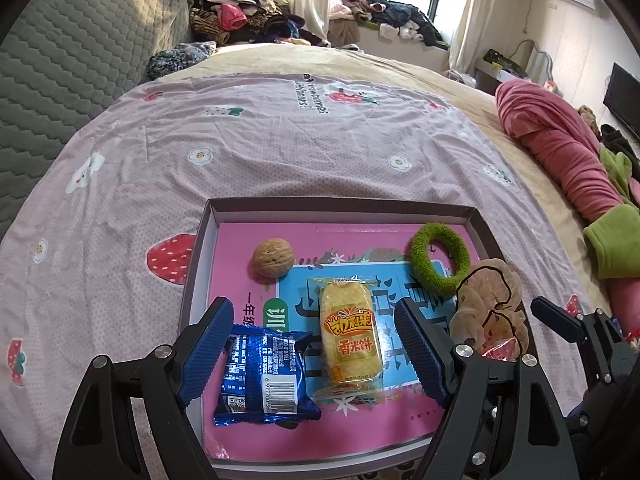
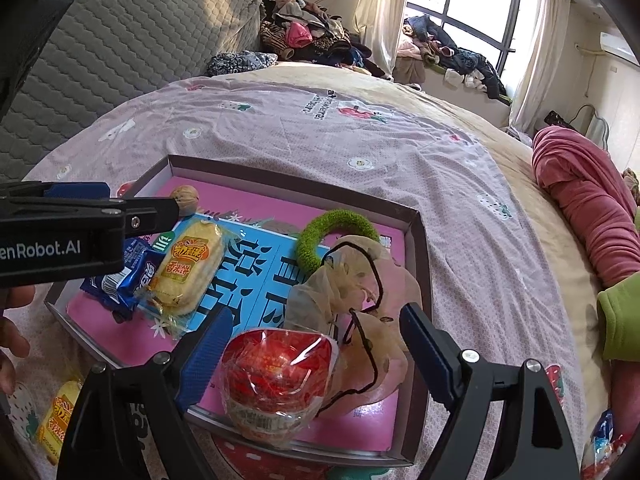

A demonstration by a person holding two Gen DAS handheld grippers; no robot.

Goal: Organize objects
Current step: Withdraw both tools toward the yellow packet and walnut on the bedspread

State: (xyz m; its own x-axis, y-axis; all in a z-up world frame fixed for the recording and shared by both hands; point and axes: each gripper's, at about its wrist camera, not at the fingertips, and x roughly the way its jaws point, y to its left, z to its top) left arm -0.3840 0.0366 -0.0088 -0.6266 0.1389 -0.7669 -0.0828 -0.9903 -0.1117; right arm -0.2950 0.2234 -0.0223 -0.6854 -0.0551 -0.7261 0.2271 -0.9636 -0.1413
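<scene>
Hovering over the box (image 1: 208,224), left claw (image 1: 316,344) spread, blue packet (image 1: 264,380) and rice cracker (image 1: 352,340) between its pads. Right claw (image 2: 316,356) spread around red packet (image 2: 276,376) on box's near rim; only right view shows that fully, plus second cracker (image 2: 56,416) outside the box.

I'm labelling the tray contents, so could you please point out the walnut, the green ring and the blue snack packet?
walnut (image 1: 273,258): left wrist view, middle of shell.
green ring (image 1: 424,268): left wrist view, left side of the loop.
blue snack packet (image 1: 264,376): left wrist view, centre of wrapper.
</scene>
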